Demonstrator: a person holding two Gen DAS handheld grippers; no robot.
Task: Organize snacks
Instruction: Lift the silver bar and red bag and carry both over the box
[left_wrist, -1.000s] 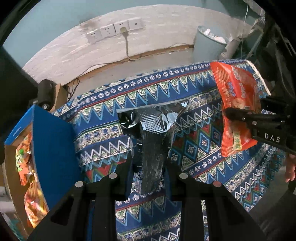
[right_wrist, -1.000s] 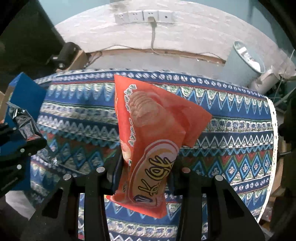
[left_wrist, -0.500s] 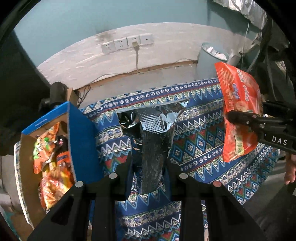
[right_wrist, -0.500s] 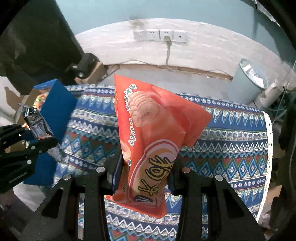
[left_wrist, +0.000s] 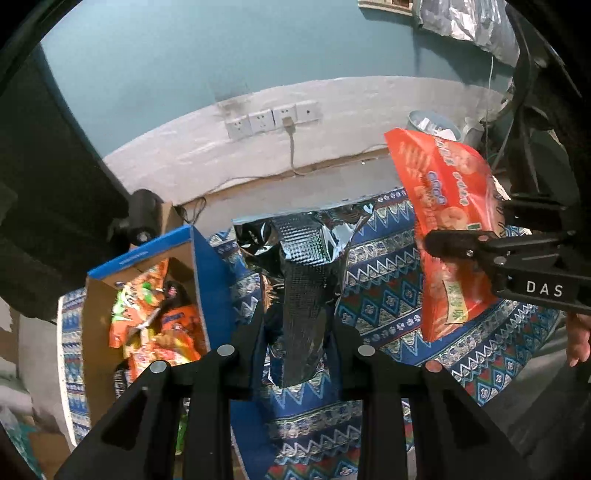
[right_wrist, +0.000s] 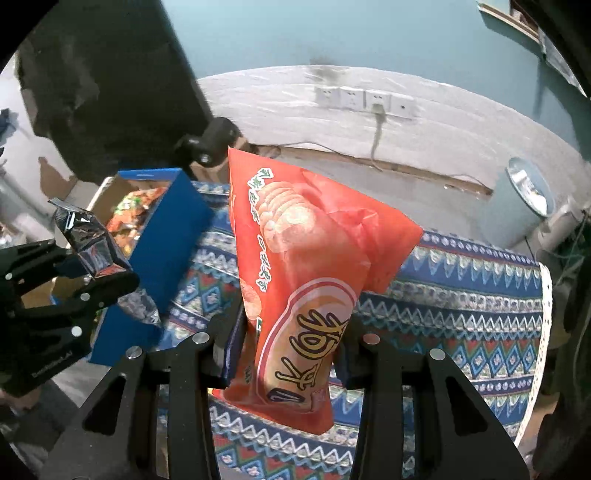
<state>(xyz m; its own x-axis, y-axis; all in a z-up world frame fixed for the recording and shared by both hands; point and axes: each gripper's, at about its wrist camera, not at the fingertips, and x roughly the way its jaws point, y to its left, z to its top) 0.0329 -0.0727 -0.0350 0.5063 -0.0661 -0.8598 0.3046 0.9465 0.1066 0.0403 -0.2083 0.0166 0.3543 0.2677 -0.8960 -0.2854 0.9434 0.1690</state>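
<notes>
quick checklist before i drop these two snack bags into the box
1. Left hand-held gripper clamped on the crinkled black foil snack bag: ok.
2. Right hand-held gripper clamped on the orange-red plastic snack bag: ok.
3. Blue cardboard box open on top: ok.
4. Room left inside the box: cannot tell; orange and green packets already fill much of it.
5. Either bag above the box opening: not ok; both hang over the patterned blue tablecloth.

A plain room in a home, by the look of it. A patterned tablecloth (right_wrist: 461, 295) covers the table; beyond it, wall sockets (right_wrist: 365, 99) and a bin (right_wrist: 517, 199) on the floor.
</notes>
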